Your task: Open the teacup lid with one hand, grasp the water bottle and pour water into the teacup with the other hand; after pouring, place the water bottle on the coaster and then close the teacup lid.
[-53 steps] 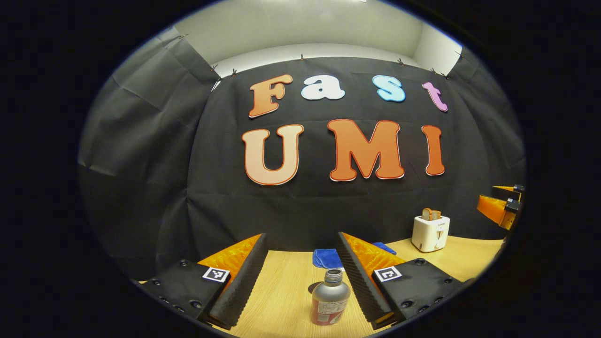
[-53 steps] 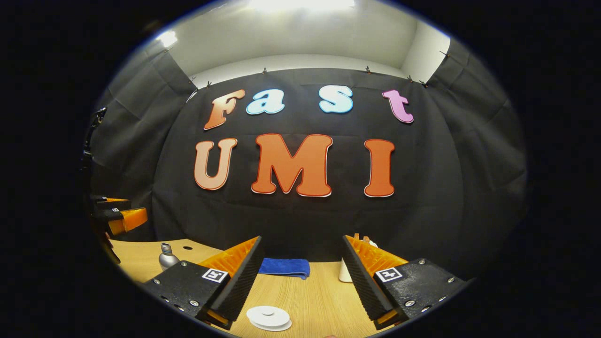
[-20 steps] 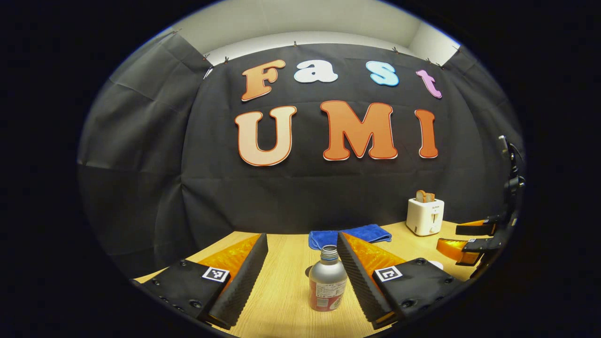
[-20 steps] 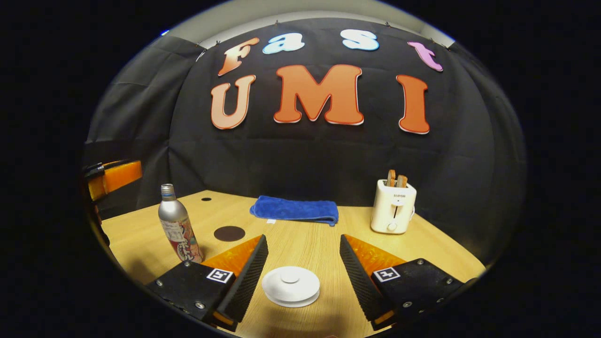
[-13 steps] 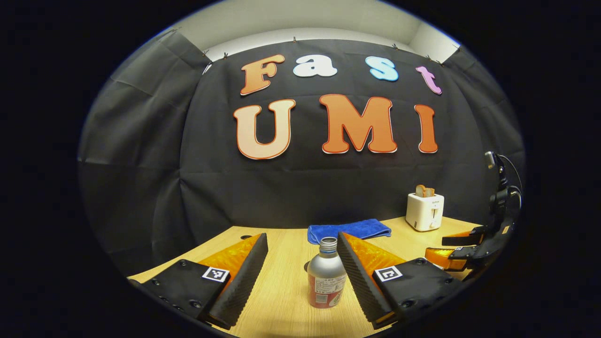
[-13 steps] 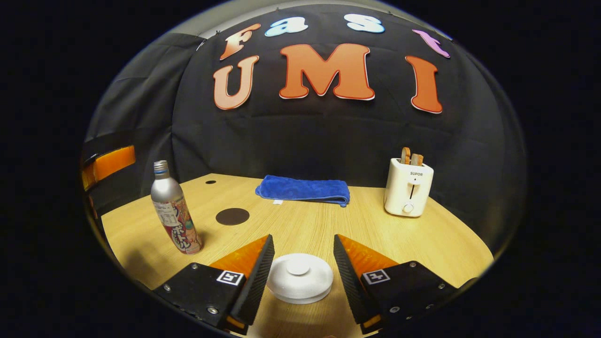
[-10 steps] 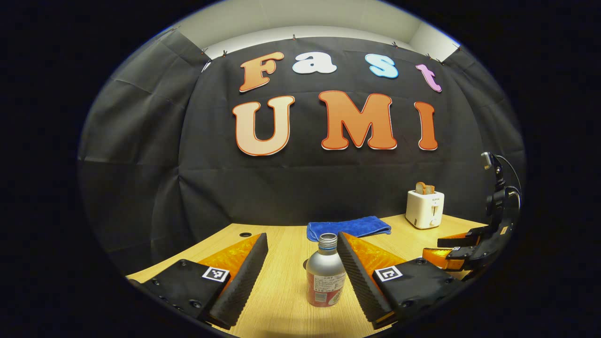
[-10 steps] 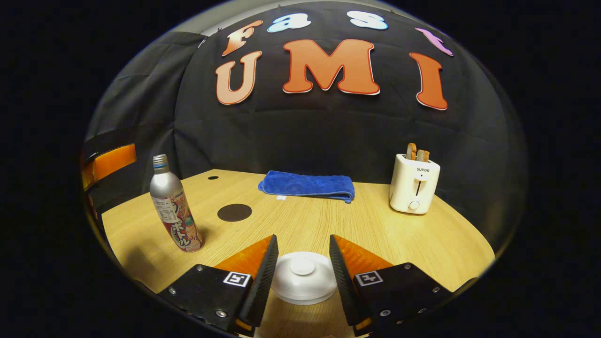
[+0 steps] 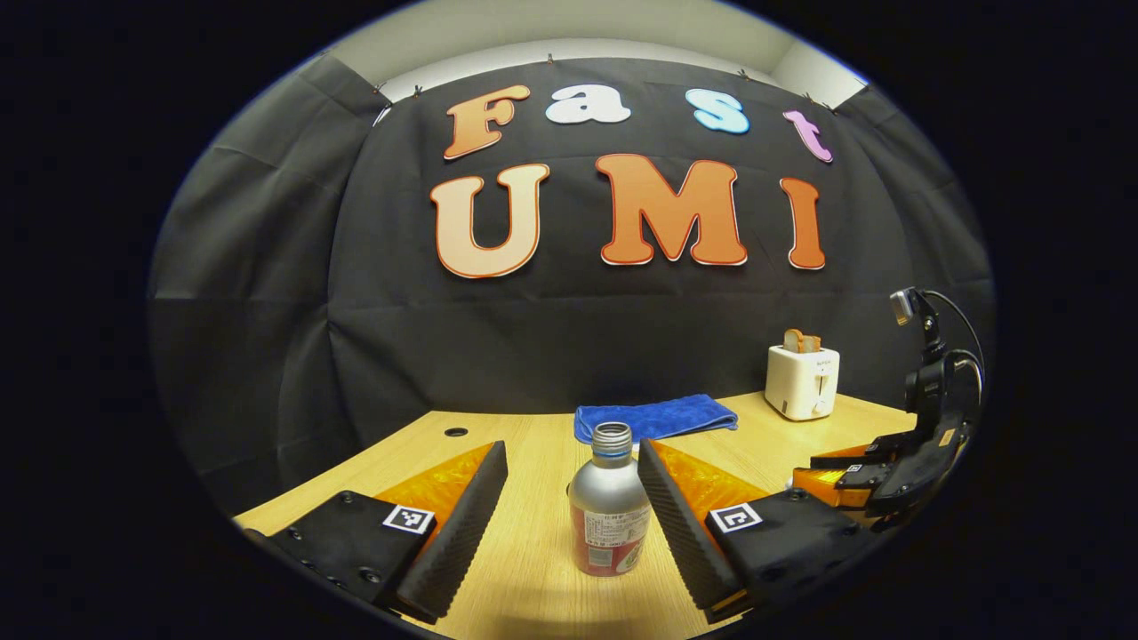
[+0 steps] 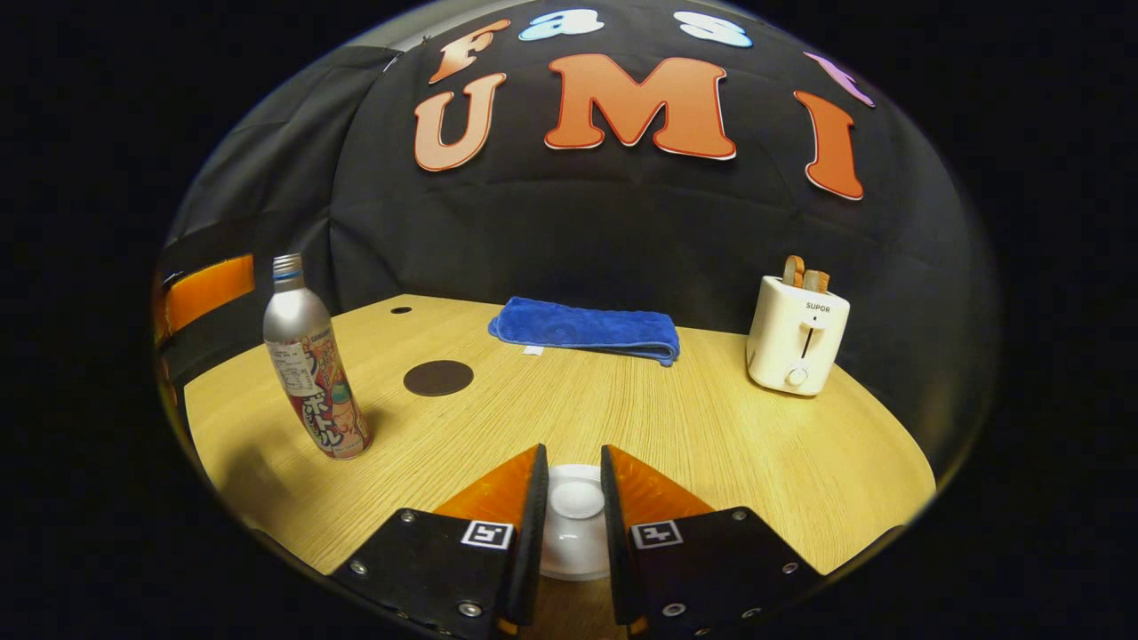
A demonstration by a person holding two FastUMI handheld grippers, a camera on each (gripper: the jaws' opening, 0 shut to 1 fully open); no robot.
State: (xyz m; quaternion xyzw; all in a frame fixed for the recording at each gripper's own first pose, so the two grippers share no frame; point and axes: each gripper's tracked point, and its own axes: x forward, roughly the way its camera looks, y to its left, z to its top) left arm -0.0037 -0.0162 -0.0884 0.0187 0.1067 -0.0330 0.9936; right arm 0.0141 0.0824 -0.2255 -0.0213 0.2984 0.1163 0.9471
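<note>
Desk (image 10: 711, 427): light wood grain, backed by black cloth.

Water bottle (image 9: 608, 511): silver metal, printed label, uncapped, upright on the desk. In the left gripper view it is seen between the fingers of the left gripper (image 9: 569, 516), nearer the right-hand finger; the fingers are spread wide and no contact with the bottle can be made out. In the right gripper view the bottle (image 10: 307, 360) is seen at the desk's left side.

Teacup lid (image 10: 575, 520): white, round, with a central knob. The fingers of the right gripper (image 10: 572, 524) are drawn in close on either side of the knob; whether both press on it cannot be told. The cup below is hidden.

Coaster (image 10: 437, 378): dark, round, flat on the desk, bare, near the bottle and apart from it.

Towel (image 10: 587, 329): blue, folded, at the desk's far edge.

Toaster (image 10: 796, 342): white, two slices of bread standing in its slots, at the right.
</note>
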